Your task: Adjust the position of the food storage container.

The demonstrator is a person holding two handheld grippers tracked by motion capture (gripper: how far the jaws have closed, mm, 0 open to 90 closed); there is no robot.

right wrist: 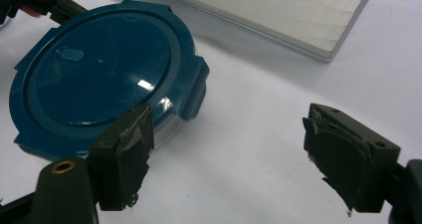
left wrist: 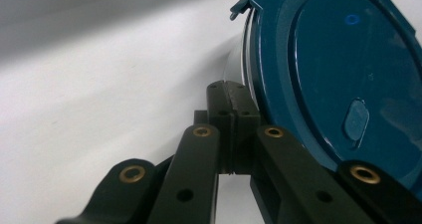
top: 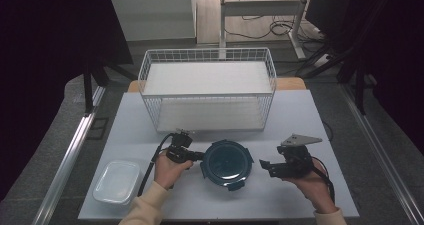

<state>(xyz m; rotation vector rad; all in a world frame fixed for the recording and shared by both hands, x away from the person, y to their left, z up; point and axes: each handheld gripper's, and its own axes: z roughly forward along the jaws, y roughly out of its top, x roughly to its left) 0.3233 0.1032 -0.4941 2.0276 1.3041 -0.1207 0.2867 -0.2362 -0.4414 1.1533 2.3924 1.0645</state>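
Dark teal plastic makes up the round lid of the food container (top: 226, 164), which sits flat on the white table (top: 300, 115), in the middle of its front part, between the two grippers. The left gripper (top: 196, 156) is the nearer one: its tip is right at the container's left edge, and in the left gripper view the two black jaws are pressed flat together with nothing between them, just beside the clear wall under the lid rim. Whether the tip truly touches the container is hard to tell. The right gripper (top: 263, 166) waits a little way off on the container's right side, pointing toward it. Its jaws stand wide apart and hold nothing; in the right gripper view one pad (right wrist: 130, 149) sits in front of the lid's edge and the other is out over bare table. The container is round, so it has no long side. A white wire basket (top: 207, 87) stands behind it, and a clear lidded box (top: 117, 181) lies well apart at the front left.
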